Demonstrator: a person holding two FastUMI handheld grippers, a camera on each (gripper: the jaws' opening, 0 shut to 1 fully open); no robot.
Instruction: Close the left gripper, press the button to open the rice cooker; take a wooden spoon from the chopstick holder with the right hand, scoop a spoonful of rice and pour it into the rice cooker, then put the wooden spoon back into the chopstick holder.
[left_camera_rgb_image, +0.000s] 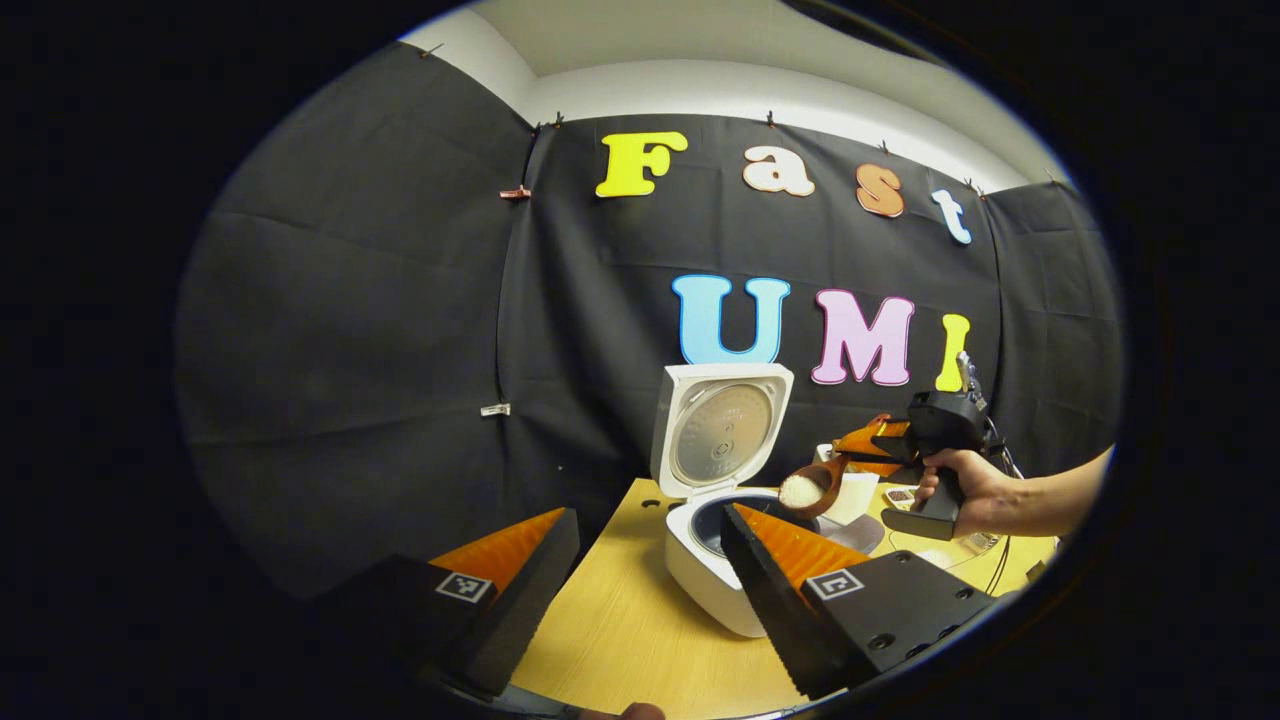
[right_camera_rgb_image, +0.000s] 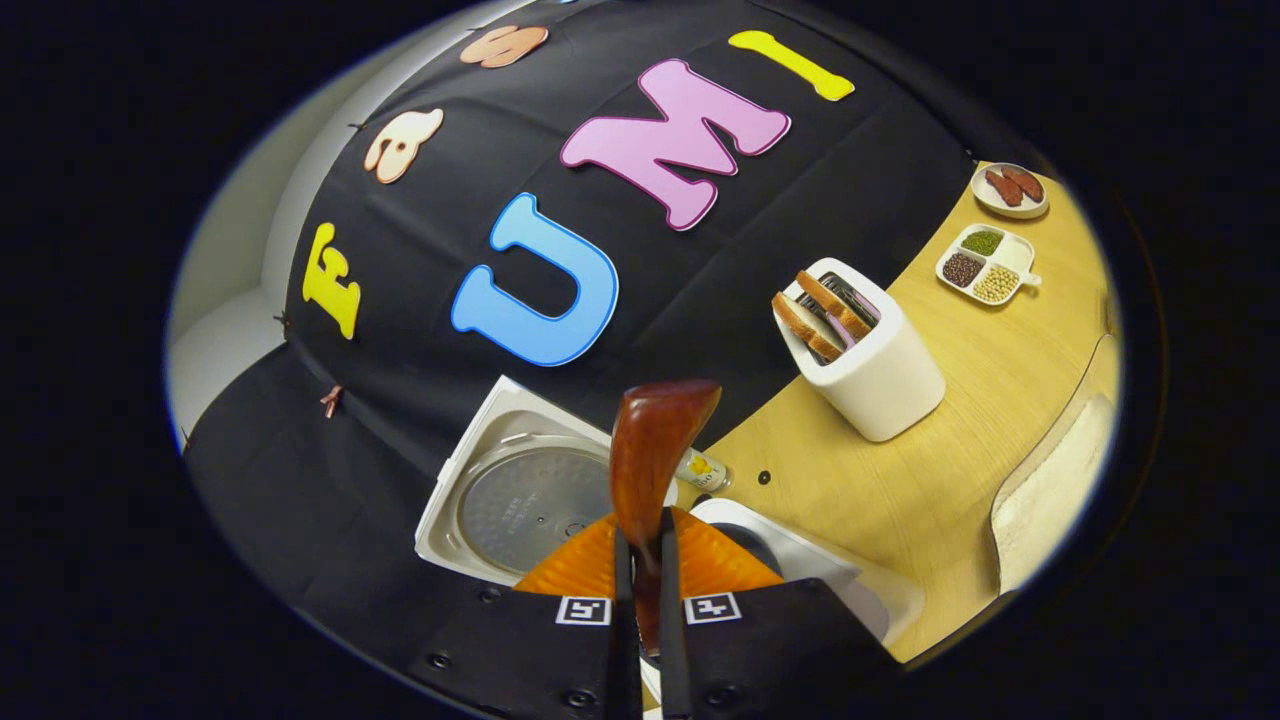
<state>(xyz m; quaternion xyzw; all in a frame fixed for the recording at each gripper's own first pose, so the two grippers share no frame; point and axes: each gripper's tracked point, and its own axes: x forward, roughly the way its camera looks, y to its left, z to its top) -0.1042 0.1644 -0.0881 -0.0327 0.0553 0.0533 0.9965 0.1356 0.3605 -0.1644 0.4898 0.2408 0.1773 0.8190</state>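
Note:
The white rice cooker (left_camera_rgb_image: 700, 570) stands on the wooden table with its lid (left_camera_rgb_image: 720, 430) raised upright. My left gripper (left_camera_rgb_image: 650, 565) is open, low over the table in front of the cooker, with nothing between its fingers. A person's hand (left_camera_rgb_image: 965, 490) holds my right gripper (left_camera_rgb_image: 870, 440) to the right of the cooker. It is shut on the handle of the wooden spoon (left_camera_rgb_image: 812, 487), whose bowl holds white rice just above the pot's right rim. In the right gripper view, my right gripper (right_camera_rgb_image: 640, 575) clamps the spoon (right_camera_rgb_image: 655, 440), which points over the open lid (right_camera_rgb_image: 530, 505) and pot rim (right_camera_rgb_image: 800, 560).
A white toaster (right_camera_rgb_image: 880, 375) with bread slices stands on the table (right_camera_rgb_image: 960, 470) beyond the cooker. Farther back lie a divided dish of beans (right_camera_rgb_image: 985, 265) and a small plate of sausages (right_camera_rgb_image: 1010, 190). A pale object (right_camera_rgb_image: 1060, 490) sits at the table's right edge.

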